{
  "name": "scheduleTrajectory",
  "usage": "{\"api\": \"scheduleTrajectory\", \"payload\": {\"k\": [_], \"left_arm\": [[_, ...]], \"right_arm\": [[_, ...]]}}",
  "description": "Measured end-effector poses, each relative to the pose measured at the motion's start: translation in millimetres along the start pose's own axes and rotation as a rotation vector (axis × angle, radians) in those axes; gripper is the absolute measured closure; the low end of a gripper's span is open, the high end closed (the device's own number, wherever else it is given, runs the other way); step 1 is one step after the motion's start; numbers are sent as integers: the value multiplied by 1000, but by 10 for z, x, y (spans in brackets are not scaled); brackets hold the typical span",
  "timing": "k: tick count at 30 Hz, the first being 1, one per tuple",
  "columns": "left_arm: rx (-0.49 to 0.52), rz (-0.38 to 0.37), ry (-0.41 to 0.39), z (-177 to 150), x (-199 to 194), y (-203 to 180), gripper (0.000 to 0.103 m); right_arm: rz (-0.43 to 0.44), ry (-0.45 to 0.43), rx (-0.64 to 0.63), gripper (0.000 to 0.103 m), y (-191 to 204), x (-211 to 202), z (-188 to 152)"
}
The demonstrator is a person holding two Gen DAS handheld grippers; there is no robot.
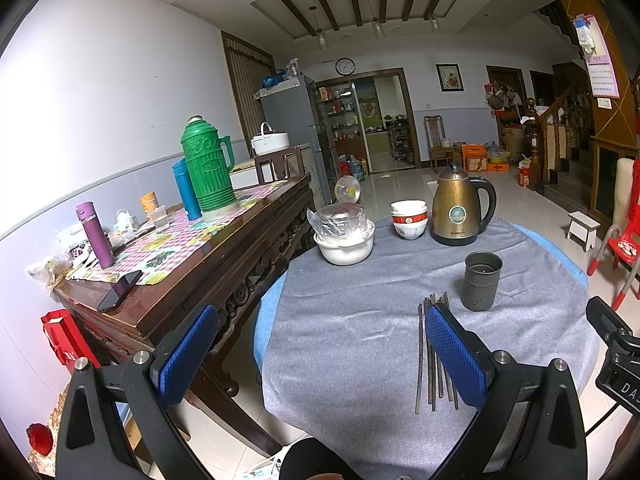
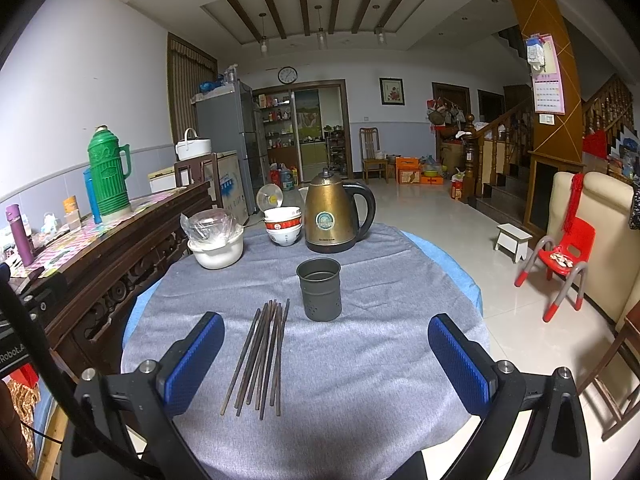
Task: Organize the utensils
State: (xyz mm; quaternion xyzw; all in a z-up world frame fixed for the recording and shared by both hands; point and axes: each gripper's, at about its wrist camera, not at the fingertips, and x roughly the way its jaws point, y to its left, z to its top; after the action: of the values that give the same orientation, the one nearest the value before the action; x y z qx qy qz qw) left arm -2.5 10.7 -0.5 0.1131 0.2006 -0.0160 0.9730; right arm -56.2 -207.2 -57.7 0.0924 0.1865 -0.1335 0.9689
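Several dark chopsticks lie in a loose bundle on the grey cloth of the round table. A dark grey perforated holder cup stands upright just beyond their far ends, to the right. My right gripper is open and empty above the near part of the table, the chopsticks just inside its left finger. In the left wrist view my left gripper is open and empty; the chopsticks lie by its right finger, partly hidden, and the cup stands beyond.
A gold electric kettle, stacked bowls and a white pot with a plastic bag stand at the table's far side. A dark wooden sideboard with a green thermos flanks the left. A red child's chair stands right.
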Motion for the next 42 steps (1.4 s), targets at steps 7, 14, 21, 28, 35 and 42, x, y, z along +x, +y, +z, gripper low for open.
{"api": "scheduleTrajectory", "payload": {"k": [7,14,21,28,35,42], "left_arm": [[-2,1,-1,-3,11,17,0],[-5,0,2,-6,30,40,0],[-2,0,-1,-8,27,36,0],[-7,-1,4,-30,56,63,0],[-8,1,8,-80,98,64,0],[-16,0,28,-130,189,38,0]], "right_arm": [[1,1,-1,0,2,-1,-4],[0,2,0,0,-1,7,-9],[1,2,-1,0,6,8,-9],[-1,6,-2,0,5,8,-40],[3,11,-1,0,-3,19,-71],[-2,33,-11,0,13,116,-140]]}}
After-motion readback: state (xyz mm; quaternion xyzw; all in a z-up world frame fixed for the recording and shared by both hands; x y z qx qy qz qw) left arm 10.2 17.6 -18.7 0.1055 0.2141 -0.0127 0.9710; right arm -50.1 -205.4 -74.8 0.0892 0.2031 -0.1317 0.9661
